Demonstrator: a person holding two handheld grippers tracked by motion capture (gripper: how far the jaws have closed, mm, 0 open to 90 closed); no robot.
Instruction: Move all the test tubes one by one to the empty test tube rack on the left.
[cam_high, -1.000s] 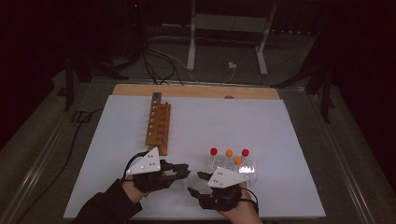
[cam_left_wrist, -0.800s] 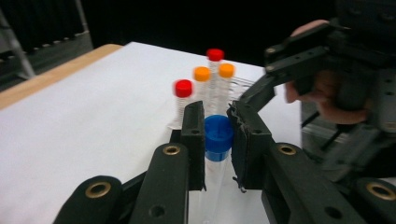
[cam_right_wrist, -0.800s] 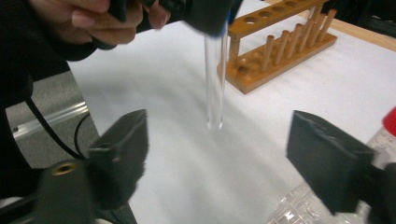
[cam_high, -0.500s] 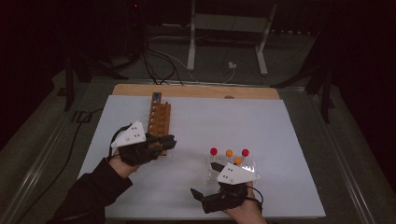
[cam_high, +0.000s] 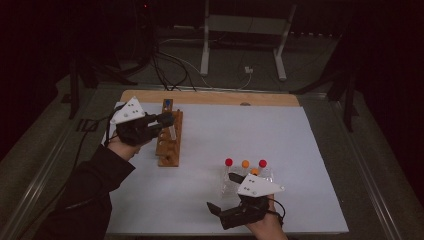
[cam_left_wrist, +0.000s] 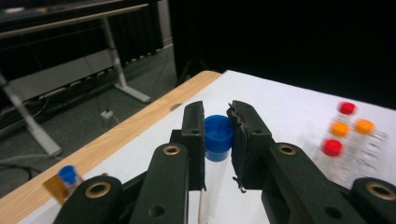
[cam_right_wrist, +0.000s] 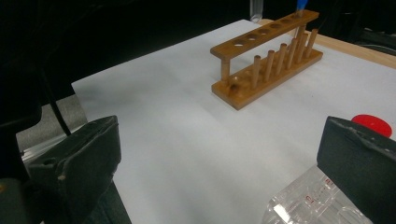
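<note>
Now left gripper (cam_high: 167, 120) has carried the blue-capped tube (cam_left_wrist: 217, 140) over the rack (cam_high: 169, 141).

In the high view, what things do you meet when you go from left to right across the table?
left gripper holding a blue-capped tube → wooden rack → right gripper → clear stand with red- and orange-capped tubes

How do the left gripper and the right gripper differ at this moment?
The left gripper is shut on a blue-capped tube; the right gripper stands wide open with nothing between its jaws. The left one is over the wooden rack; the right one is by the clear rack. Both have black jaws.
</note>
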